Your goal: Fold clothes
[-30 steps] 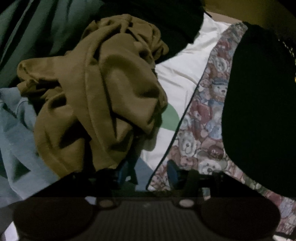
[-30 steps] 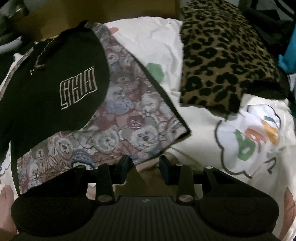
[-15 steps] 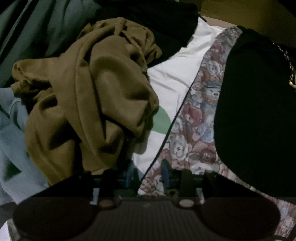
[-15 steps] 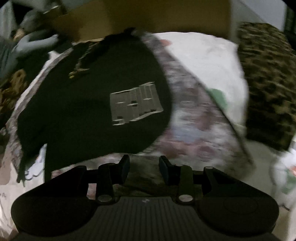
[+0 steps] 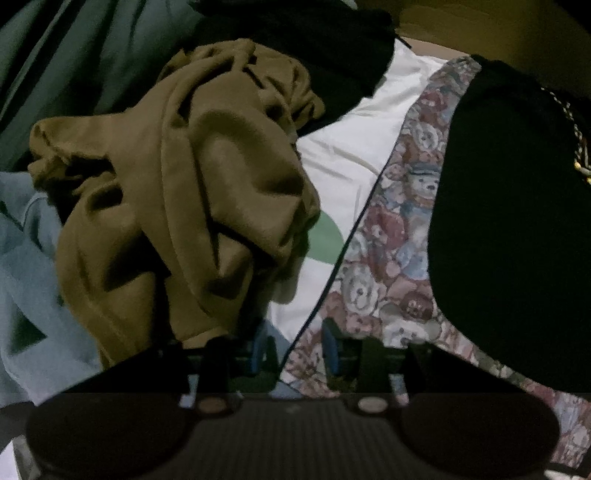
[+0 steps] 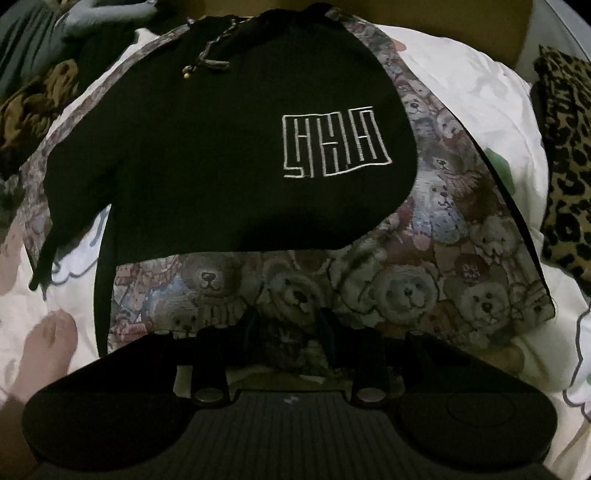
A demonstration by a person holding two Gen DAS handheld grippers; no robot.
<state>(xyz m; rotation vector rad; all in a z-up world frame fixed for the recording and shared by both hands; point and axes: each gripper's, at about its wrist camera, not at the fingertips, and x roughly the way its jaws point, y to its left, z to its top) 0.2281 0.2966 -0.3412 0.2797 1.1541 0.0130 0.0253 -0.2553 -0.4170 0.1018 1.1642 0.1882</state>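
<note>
— Underneath everything?
— White bed sheet (image 6: 461,92), creased, printed with a green blob (image 6: 500,166) and outlined cartoon shapes.
— At the right edge?
— Leopard-print fabric (image 6: 565,147), bunched up on the sheet.
— And behind?
— Tan board (image 6: 461,22), dim, across the top.

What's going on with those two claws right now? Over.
Left gripper jaws just been closing, edge of bear-print top between them; grip unclear. Right gripper over its near hem, grip unclear. Top spread out, unfolded. Brown garment heaped beside left gripper.
</note>
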